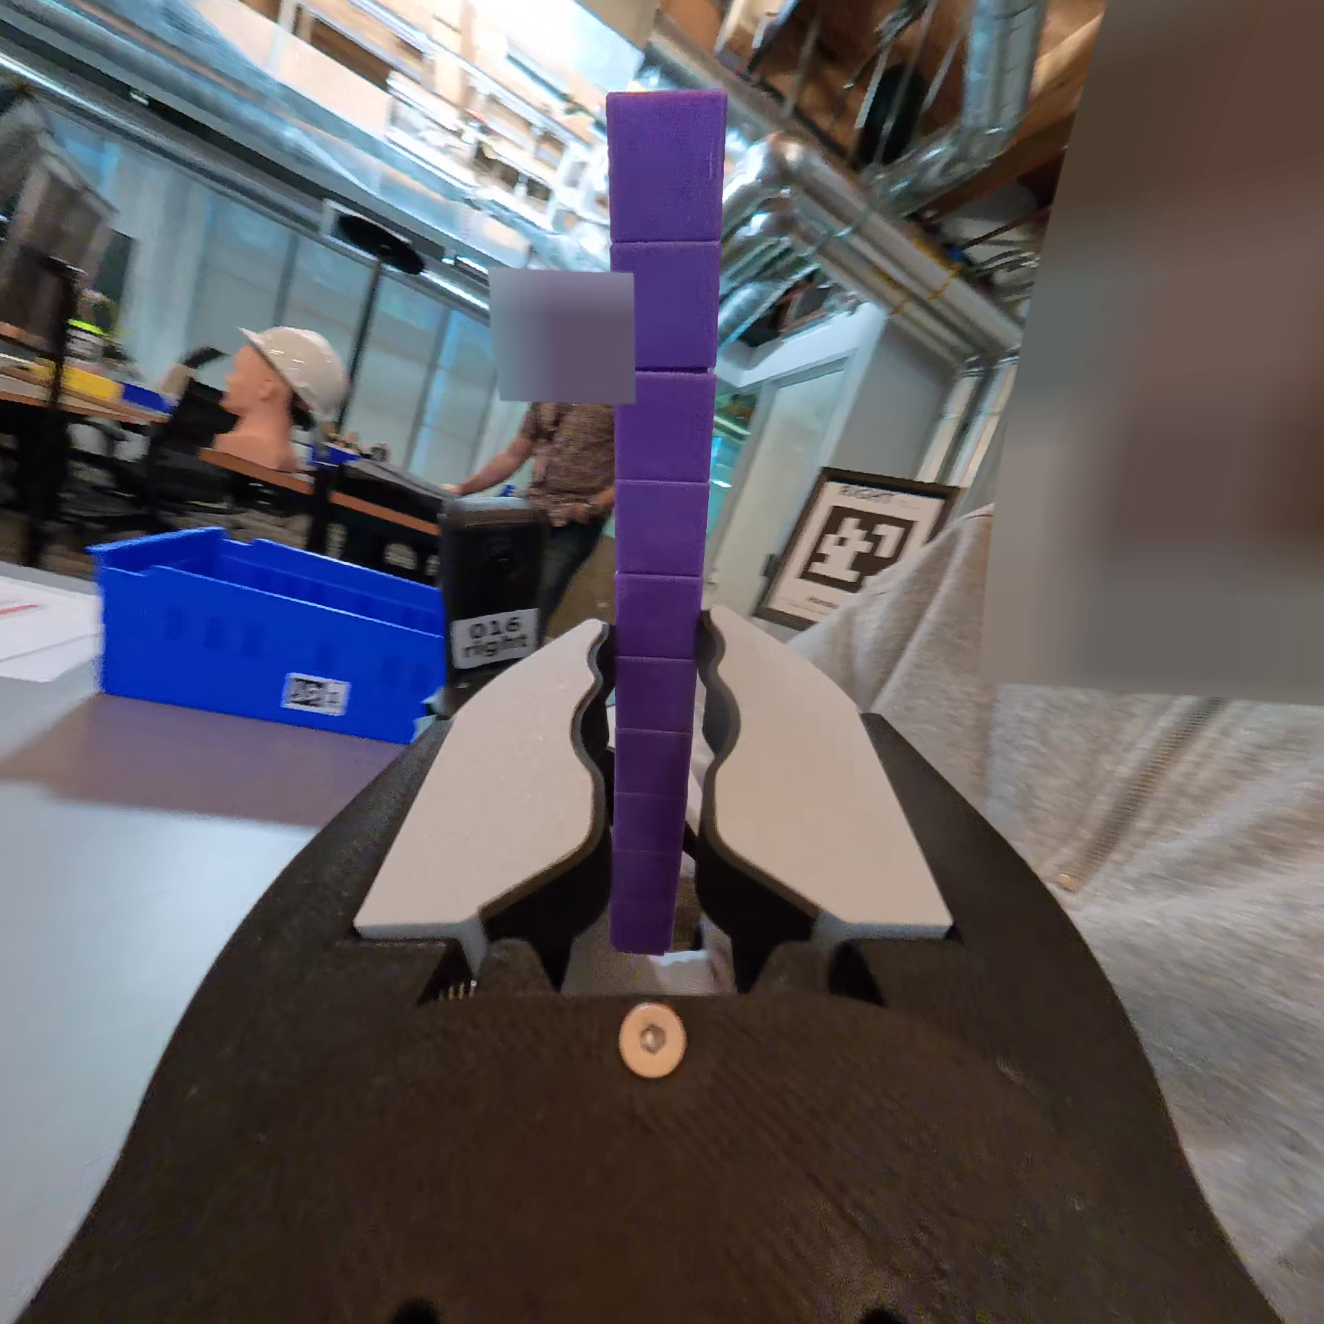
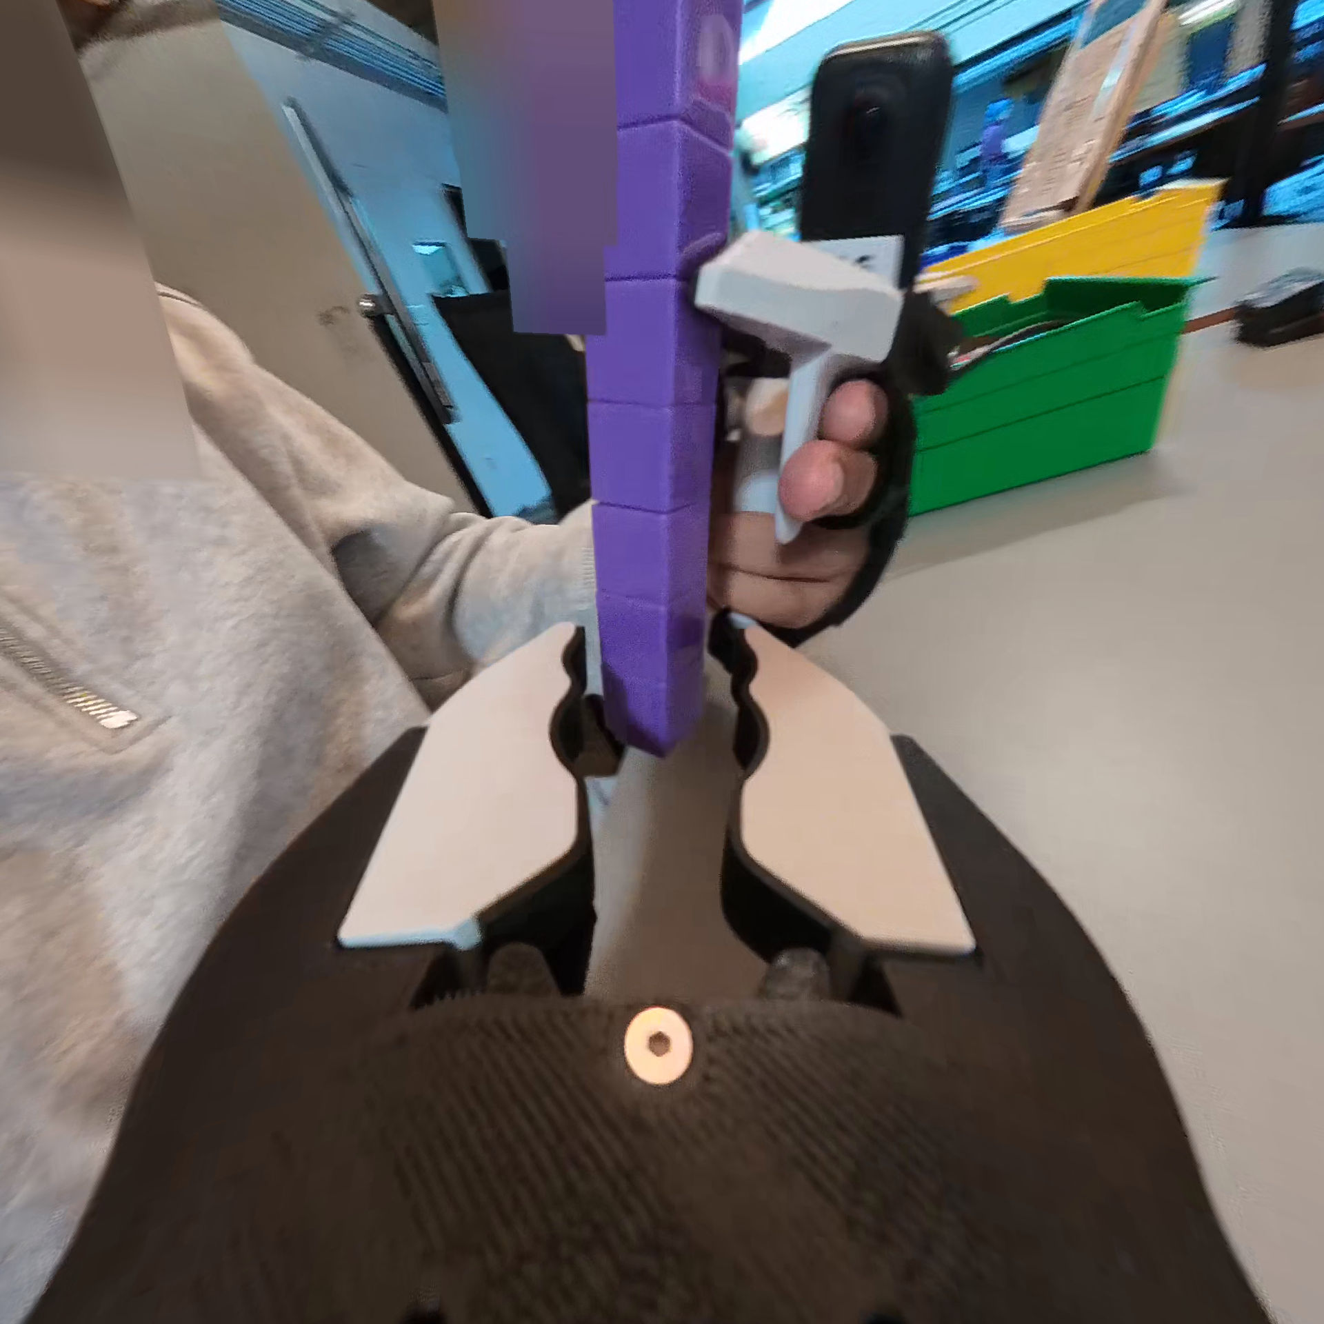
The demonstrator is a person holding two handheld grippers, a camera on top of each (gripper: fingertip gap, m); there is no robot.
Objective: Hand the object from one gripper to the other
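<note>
Left wrist view: left gripper is closed on the purple bar, a straight row of joined cube segments. Both grey fingertips press its sides. The bar runs up the centre of the frame from deep between the fingers to near the top edge, upright in the picture.

Right wrist view: the same purple bar rises through the upper centre of the frame. Its lower end sits between the fingertips of the right gripper. The jaws stand apart, with a clear gap on the bar's right side. On the left side the finger is very close; contact cannot be judged, as the view is blurred. Just right of the bar, at mid height, a grey finger of the left gripper bears against it, with a person's hand on the handle below and a grey sleeve at centre left.

Surroundings: blue bin at left of the left wrist view, on the pale table. Green bin and yellow bin at upper right of the right wrist view. Mannequin head in a white hard hat in the background at centre left.
</note>
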